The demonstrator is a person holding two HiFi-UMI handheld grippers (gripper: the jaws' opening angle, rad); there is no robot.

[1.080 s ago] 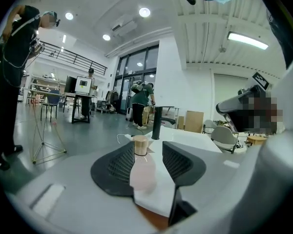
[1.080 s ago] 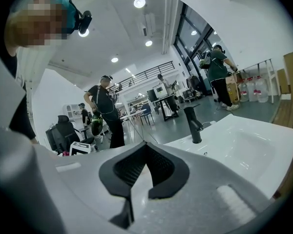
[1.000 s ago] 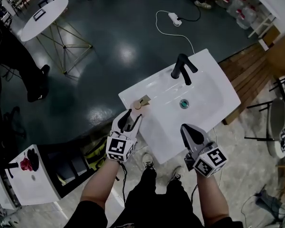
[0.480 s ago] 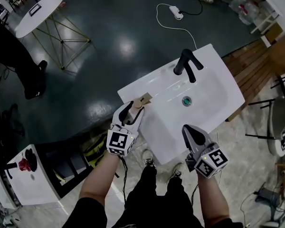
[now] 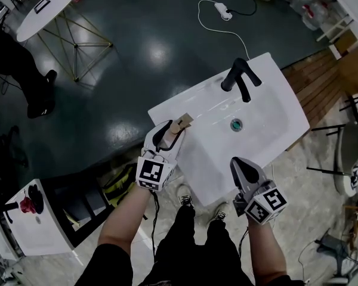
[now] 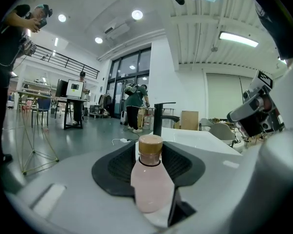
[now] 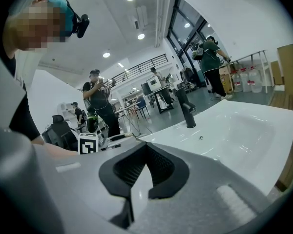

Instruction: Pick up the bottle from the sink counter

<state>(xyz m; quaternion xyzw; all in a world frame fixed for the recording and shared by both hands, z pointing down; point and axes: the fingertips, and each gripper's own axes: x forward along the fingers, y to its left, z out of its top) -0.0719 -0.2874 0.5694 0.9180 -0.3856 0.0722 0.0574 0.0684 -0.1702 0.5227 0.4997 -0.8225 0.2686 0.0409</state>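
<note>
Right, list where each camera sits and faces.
Head view: on the person's head, steeply down on the white rectangular sink; forearms, legs, left gripper, right gripper show.
Left gripper view: rides it, along jaws just closing, pale pink tan-capped bottle between them.
Right gripper view: rides it, along empty jaws across the sink.
All share the black faucet.

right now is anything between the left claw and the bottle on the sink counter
Nothing visible. The bottle stands upright between the left claw's jaws, which have just been closing; the pads don't seem to press it yet.
</note>
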